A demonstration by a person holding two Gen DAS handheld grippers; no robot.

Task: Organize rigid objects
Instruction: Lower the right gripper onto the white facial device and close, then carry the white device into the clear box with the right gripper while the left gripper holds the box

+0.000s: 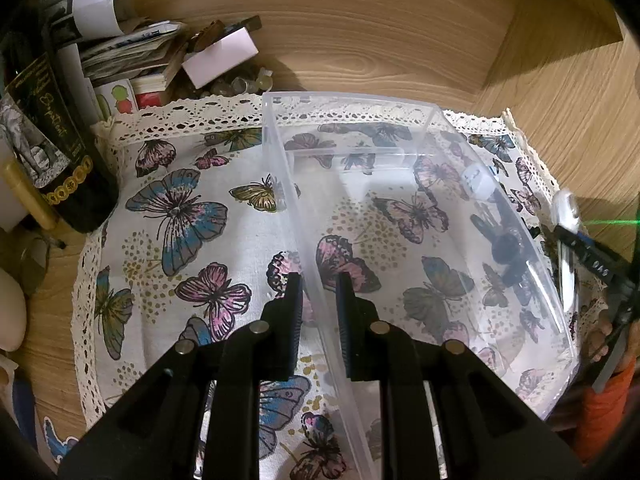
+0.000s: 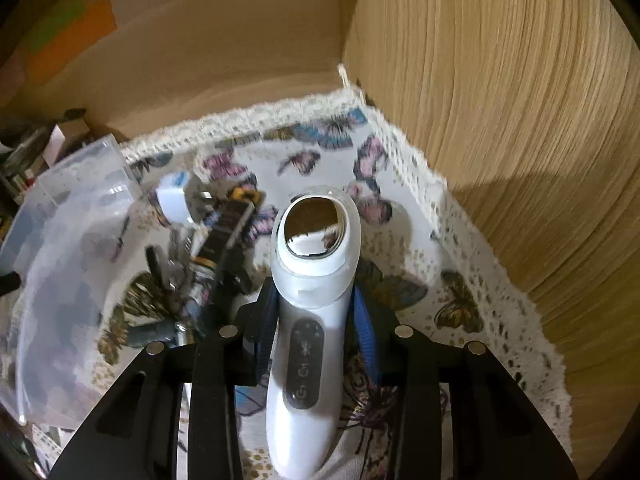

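— Right gripper [image 2: 314, 320]?
— Clamped on the white handheld device [image 2: 312, 312], pads pressing its neck from both sides, mirrored head pointing forward past the fingertips, button panel trailing back between the arms. Lifted clear of the butterfly cloth [image 2: 400, 216], by the look of it; picture blurred, so hard to say how high.

— Left gripper [image 1: 318, 308]?
— Narrow gap, straddling the near wall of the clear plastic bin [image 1: 360, 216], one finger outside, one inside. Pinching or merely bracketing: cannot tell, wall too thin and transparent.

— Step in hand?
— Probably carrying the device toward the bin while steadying the bin.

— Bin relative to the device?
— Off to the left of the right fingers, beyond a heap of dark tools [image 2: 216, 248] and a white plug adapter [image 2: 174, 200] lying beside the bin on the cloth.

— Next move?
— Likely swinging left over the heap, clearing the rim, lowering the head inside before letting go. Worth holding the bin firm; light plastic, apt to slide.

— Further out?
— Wine bottle [image 1: 44, 140] and stacked papers [image 1: 128, 48] at the left edge, wooden panel [image 2: 520, 160] on the right.
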